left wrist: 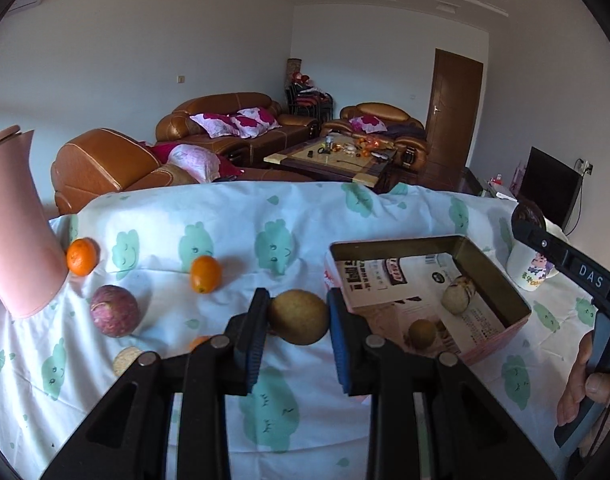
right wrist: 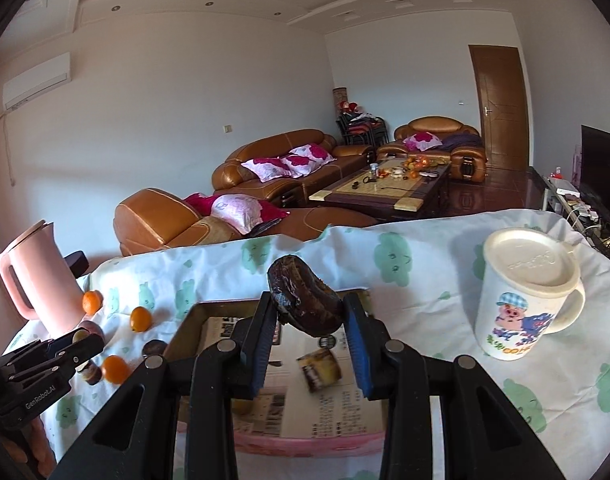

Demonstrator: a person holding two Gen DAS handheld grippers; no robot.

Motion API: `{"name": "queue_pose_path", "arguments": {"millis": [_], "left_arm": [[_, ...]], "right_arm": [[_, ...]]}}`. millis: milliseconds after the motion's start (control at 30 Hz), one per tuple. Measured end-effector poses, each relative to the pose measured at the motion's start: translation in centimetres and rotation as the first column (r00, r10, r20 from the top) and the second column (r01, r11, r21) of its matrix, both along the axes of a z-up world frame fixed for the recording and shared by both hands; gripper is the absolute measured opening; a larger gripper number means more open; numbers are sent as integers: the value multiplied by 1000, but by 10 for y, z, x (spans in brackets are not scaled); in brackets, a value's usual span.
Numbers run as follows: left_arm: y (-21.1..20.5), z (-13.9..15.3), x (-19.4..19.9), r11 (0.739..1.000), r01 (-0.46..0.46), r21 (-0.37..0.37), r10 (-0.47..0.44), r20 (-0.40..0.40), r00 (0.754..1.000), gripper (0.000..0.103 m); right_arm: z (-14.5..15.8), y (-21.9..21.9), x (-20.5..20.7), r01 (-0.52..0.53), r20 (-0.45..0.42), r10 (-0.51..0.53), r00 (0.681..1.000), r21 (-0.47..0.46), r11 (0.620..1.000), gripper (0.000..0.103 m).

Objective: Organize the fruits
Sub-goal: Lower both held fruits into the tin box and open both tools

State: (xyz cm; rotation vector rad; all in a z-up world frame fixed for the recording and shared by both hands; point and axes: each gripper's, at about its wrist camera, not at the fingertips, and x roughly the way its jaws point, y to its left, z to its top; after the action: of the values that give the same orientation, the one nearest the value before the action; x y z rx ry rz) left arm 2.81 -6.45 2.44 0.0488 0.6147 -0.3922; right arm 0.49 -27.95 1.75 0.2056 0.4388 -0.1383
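My left gripper (left wrist: pixel 299 322) is shut on a round brown-green fruit (left wrist: pixel 299 316), held just above the cloth to the left of the open tin box (left wrist: pixel 489 272). A pale fruit (left wrist: pixel 459 294) and a small brown fruit (left wrist: pixel 423 332) lie inside the box. In the right wrist view my right gripper (right wrist: pixel 309 312) is shut on a dark wrinkled fruit (right wrist: pixel 305 300), held over the box (right wrist: pixel 185 328). Below it in the box lies a cut fruit (right wrist: pixel 320 368). The left gripper (right wrist: pixel 83 340) shows at the lower left of this view.
Two oranges (left wrist: pixel 82 256) (left wrist: pixel 205 274) and a purple fruit (left wrist: pixel 115 311) lie on the patterned cloth (left wrist: pixel 273 412) at the left. Beside them stands a pink kettle (left wrist: pixel 21 236). A white lidded mug (right wrist: pixel 525 292) stands right of the box. Sofas and a coffee table lie beyond the table edge.
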Motion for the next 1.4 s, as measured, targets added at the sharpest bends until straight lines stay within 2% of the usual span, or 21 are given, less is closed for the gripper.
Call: {"name": "queue_pose_path", "arguments": {"millis": [167,333,500,667,967,1000,1033,1067,1100,1167,1200,1267,1400], "left_arm": [[-55,-5,14,999,47,28,-47,-7,999,31],[-89,-13,28,996,46,79,-45,-17,999,31],[-100,-24,48,992,-8,128,15,-57,998,30],[-109,-39,51,982,-14,187,27,-66,997,30],[-109,-41,45,980,-23,197,37,-65,997,32],[-108,-40,43,980,-28,196,40,-58,998,34],[-108,-40,41,980,-29,196,40,-54,998,44],[-109,-39,39,981,-26,191,36,-46,998,48],[-107,-38,36,980,-39,193,46,-35,998,54],[-104,-36,31,987,-5,161,10,-31,999,73],[-104,-34,27,988,4,155,-1,-19,1000,77],[-106,-29,19,985,-21,174,14,37,999,102],[-101,-19,6,986,-44,158,22,135,991,103]], "right_arm": [[-10,-20,10,30,-41,-31,999,-25,999,36],[-25,-22,25,0,-110,-3,994,-26,1000,36],[-35,-10,40,-48,-138,40,990,-58,997,36],[-45,-1,50,-93,-190,78,979,-74,993,36],[-50,-6,55,-99,-213,94,973,-12,995,38],[-50,-7,55,-101,-209,99,973,-3,995,40],[-49,-7,54,-102,-204,101,974,6,995,49],[-49,-8,53,-101,-198,101,975,11,995,55],[-48,-8,52,-99,-187,100,977,15,995,58],[-45,-10,47,-87,-156,89,984,20,996,67],[-43,-10,44,-79,-138,81,987,24,997,71],[-38,-12,39,-64,-99,67,993,30,997,72],[-30,-17,29,-15,-31,16,999,16,1000,73]]}}
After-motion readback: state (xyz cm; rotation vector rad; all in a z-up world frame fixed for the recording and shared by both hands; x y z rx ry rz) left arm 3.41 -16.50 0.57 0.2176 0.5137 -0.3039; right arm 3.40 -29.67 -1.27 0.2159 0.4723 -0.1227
